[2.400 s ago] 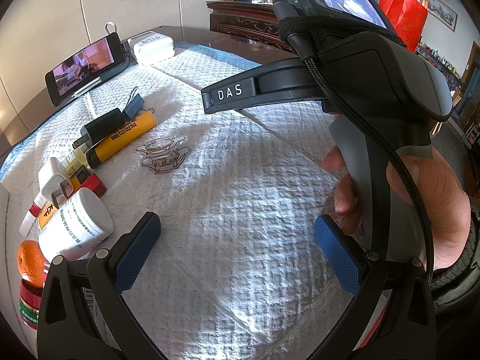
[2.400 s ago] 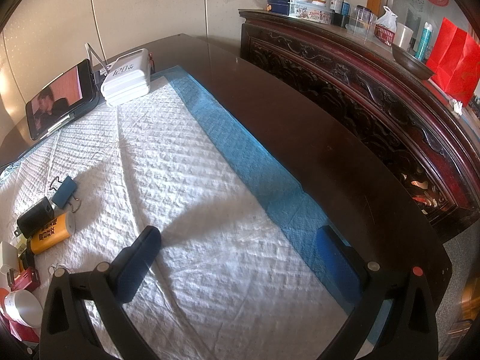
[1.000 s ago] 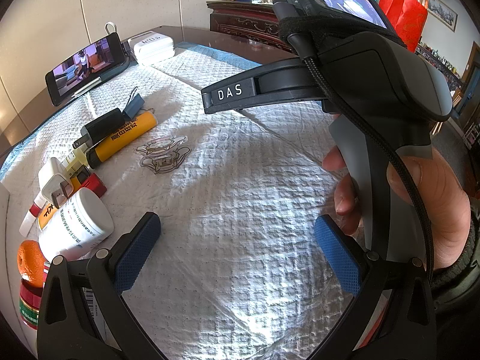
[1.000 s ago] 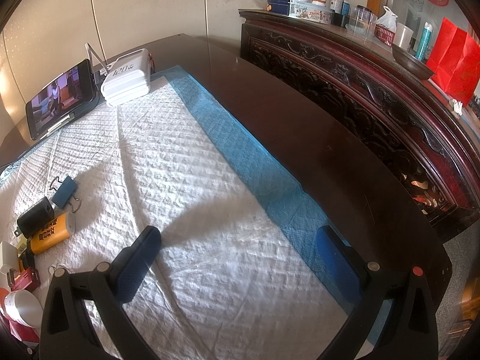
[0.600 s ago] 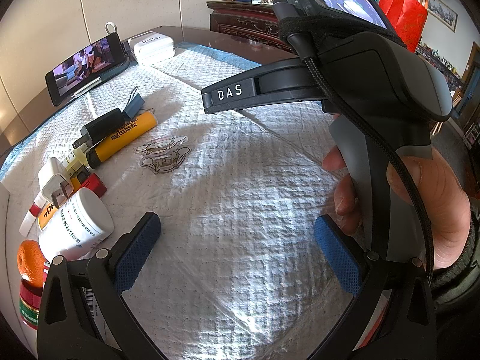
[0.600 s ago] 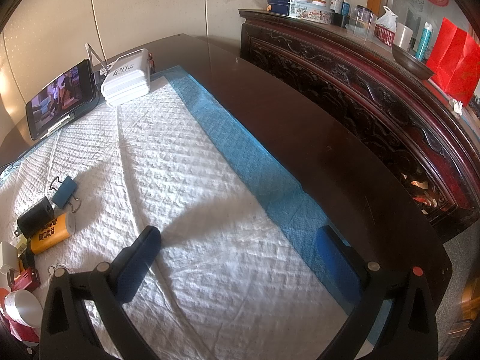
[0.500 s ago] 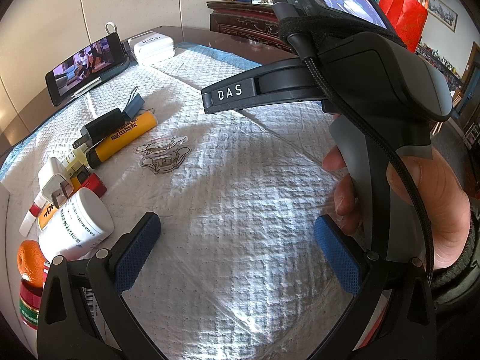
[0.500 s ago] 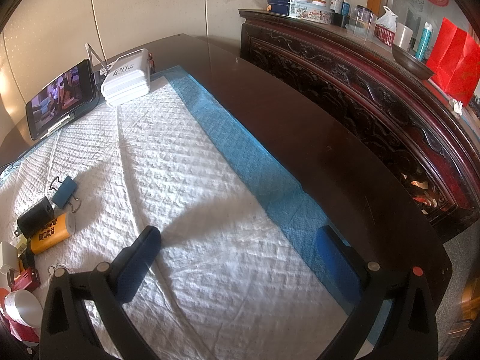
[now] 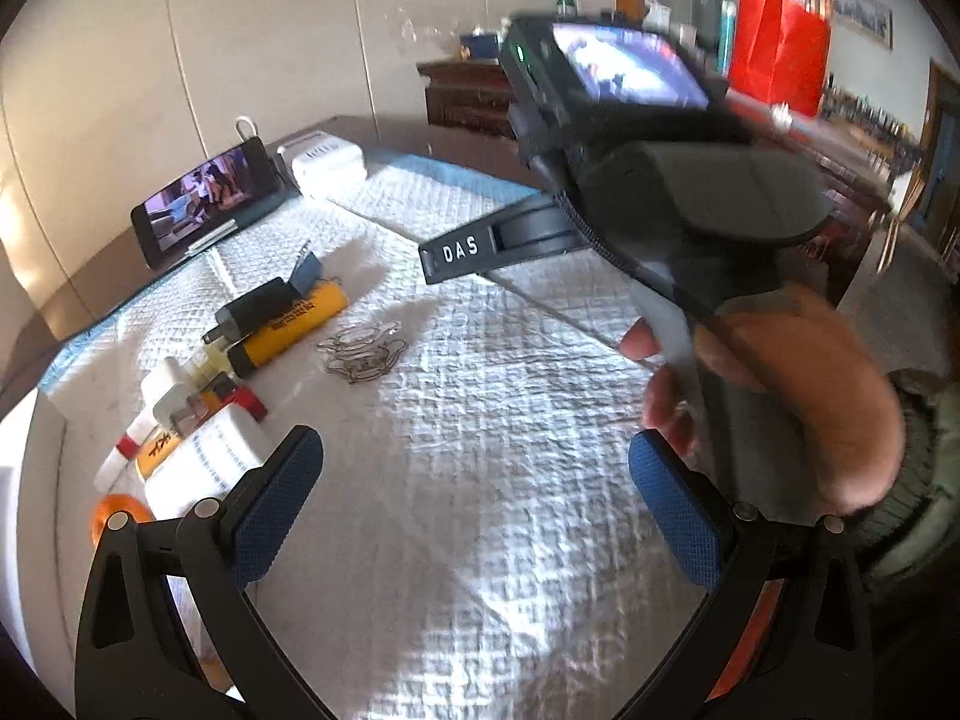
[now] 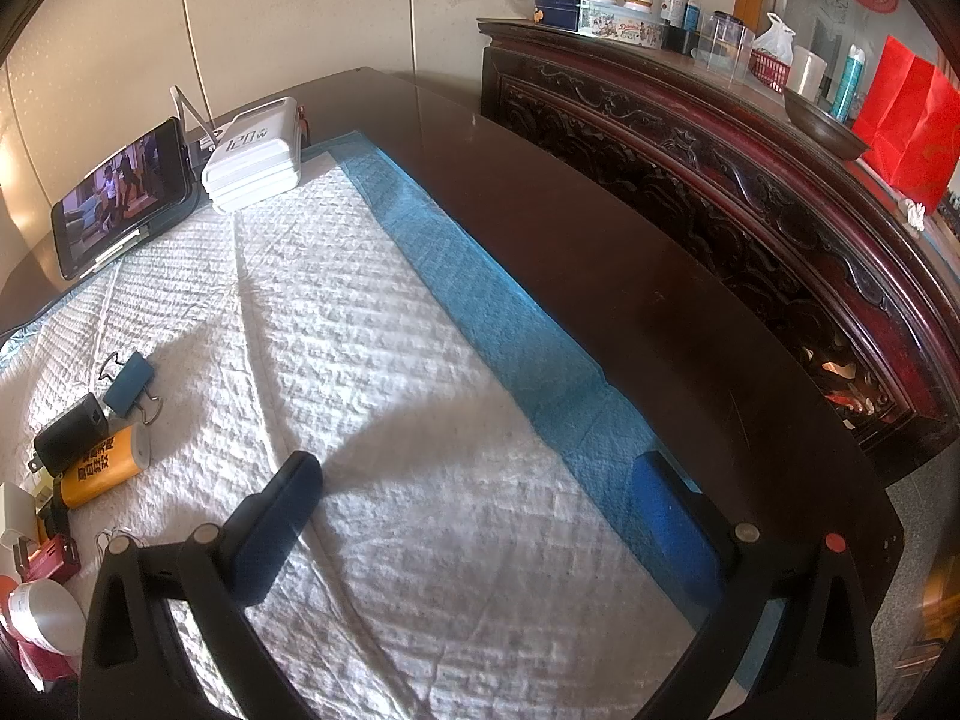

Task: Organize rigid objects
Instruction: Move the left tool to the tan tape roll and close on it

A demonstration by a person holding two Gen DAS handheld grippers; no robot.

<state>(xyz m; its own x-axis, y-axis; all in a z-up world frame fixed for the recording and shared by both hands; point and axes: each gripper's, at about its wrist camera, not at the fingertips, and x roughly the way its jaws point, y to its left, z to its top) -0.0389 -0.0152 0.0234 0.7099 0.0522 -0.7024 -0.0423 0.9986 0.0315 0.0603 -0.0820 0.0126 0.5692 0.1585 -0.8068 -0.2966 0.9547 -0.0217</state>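
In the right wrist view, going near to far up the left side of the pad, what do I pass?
Yellow tube → black charger → blue binder clip → phone on its stand → white power bank.

Round orange fruit (image 9: 111, 510) sitting half hidden behind left finger; white plastic pill bottle (image 9: 201, 462) label too blurred to read; person's hand (image 9: 798, 402) motion-blurred, sleeve getting cut off at edge.
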